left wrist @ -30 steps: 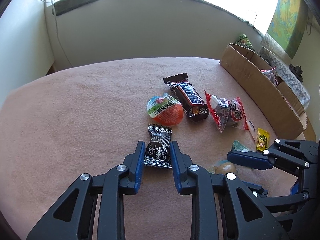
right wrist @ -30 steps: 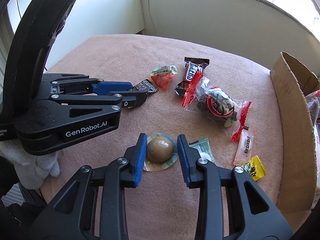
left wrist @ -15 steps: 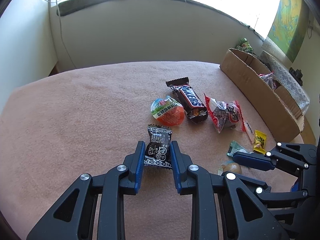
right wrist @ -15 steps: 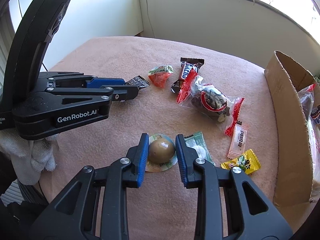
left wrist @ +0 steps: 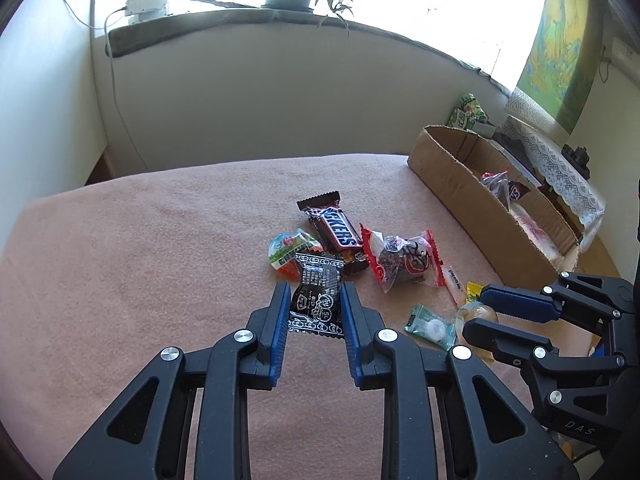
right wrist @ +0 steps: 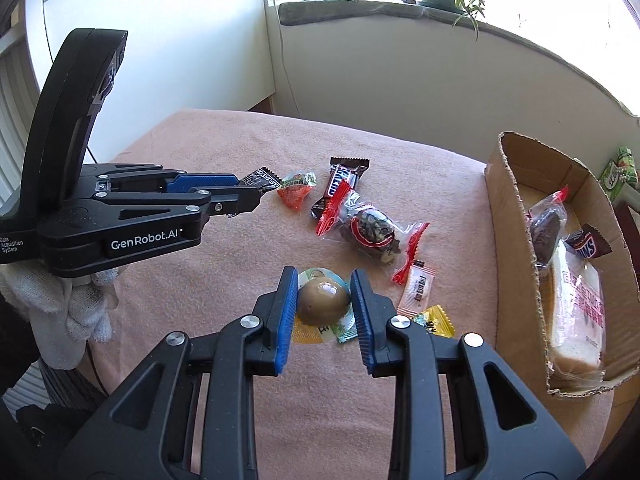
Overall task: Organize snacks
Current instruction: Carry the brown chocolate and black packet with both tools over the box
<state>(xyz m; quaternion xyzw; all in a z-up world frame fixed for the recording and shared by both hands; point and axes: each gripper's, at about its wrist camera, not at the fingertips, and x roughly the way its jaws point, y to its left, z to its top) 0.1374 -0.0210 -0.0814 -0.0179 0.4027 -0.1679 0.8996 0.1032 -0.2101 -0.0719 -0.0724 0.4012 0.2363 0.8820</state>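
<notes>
**Both grippers loaded: black sachet left, brown egg pack right**

Left gripper [left wrist: 314,312]: blue pads clamped on a black printed snack sachet [left wrist: 318,300], which is held clear of the pink tablecloth [left wrist: 140,260].

Right gripper [right wrist: 324,300]: pads clamped on a round brown egg in a clear domed pack [right wrist: 323,300], lifted above the cloth.

Loose on the cloth, in a cluster beyond the grippers:
- Snickers bar [left wrist: 334,232], lying flat.
- Orange jelly cup [left wrist: 290,248], just beside the bar.
- Clear bag with red ends holding a dark snack [left wrist: 402,260].
- Small white sachet [right wrist: 418,290], near the bag.
- Yellow candy [right wrist: 434,320], just beside the sachet.
- Green wrapped candy [left wrist: 430,326].

Cardboard box [right wrist: 516,248]: at the cloth's right edge, holding a second Snickers, a dark bagged snack and wrapped white bread.

White-gloved hand [right wrist: 68,308]: under the left gripper.
</notes>
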